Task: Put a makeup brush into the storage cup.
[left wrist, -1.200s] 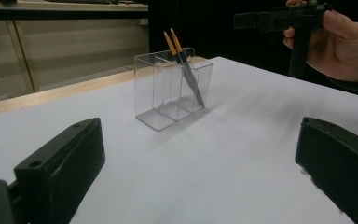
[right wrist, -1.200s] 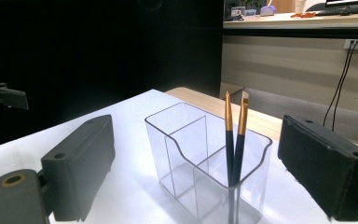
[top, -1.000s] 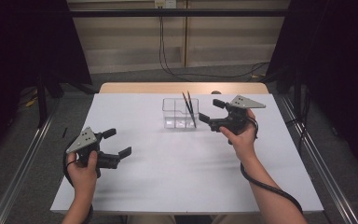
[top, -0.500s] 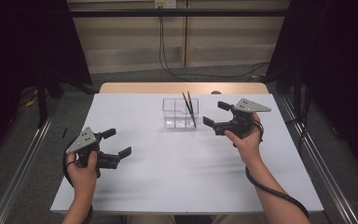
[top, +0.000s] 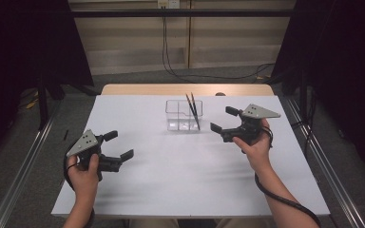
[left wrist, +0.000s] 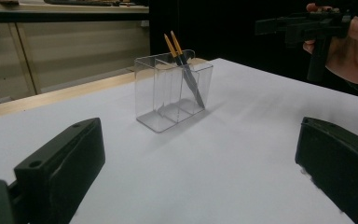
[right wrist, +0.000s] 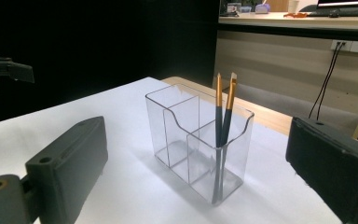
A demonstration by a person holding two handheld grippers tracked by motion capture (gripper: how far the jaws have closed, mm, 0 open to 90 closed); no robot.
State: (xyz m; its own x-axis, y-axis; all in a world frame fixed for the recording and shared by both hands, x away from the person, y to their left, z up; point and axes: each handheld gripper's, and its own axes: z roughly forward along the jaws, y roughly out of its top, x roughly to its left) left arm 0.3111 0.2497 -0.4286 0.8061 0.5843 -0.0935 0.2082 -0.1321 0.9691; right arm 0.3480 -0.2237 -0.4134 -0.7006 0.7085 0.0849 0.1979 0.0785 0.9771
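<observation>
Two brushes (top: pixel 193 110) lean inside the clear organizer (top: pixel 184 115), in its end compartment nearest the right gripper (top: pixel 224 119), jaws apart, empty; the left gripper (top: pixel 119 145), also spread, rests well apart from the organizer

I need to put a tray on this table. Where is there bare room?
The widest bare patch on the white table lies between the left gripper and the right gripper, in front of the clear organizer. The far left corner is bare too. It is crowded beside the organizer, near its two brushes.
</observation>
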